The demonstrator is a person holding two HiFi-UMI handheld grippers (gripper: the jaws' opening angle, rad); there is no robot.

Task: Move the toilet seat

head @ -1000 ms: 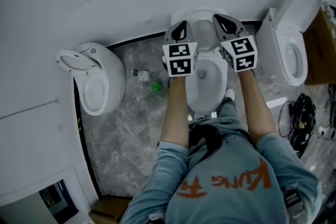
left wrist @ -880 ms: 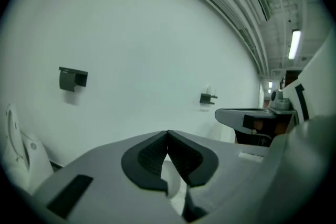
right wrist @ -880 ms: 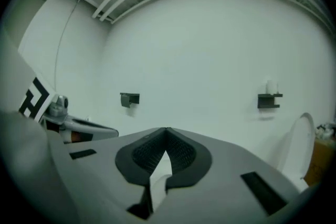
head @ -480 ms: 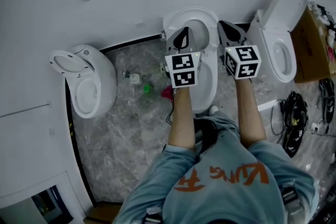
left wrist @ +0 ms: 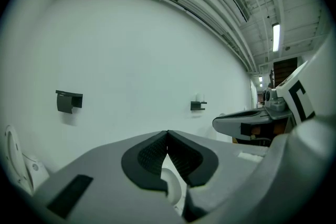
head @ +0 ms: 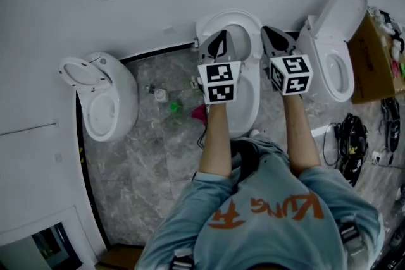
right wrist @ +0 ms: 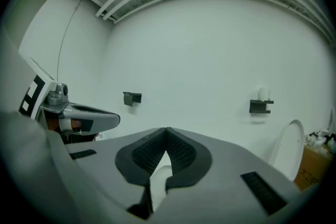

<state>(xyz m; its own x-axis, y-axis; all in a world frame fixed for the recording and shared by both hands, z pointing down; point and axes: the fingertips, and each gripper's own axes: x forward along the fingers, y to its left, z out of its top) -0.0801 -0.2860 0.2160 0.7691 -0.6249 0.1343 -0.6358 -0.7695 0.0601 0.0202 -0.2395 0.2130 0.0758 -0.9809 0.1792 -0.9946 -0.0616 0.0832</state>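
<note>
Pinched shut, empty — left grey gripper (head: 219,36) and right grey gripper (head: 271,31) alike. Just ahead between them: raised white oval toilet seat (head: 240,19).

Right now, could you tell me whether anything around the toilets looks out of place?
Only floor clutter: a small white object, a green object and a red object lie loose between the left toilet and the middle toilet, and black cables are tangled by the right toilet. Nothing looks spilled or broken.
</note>
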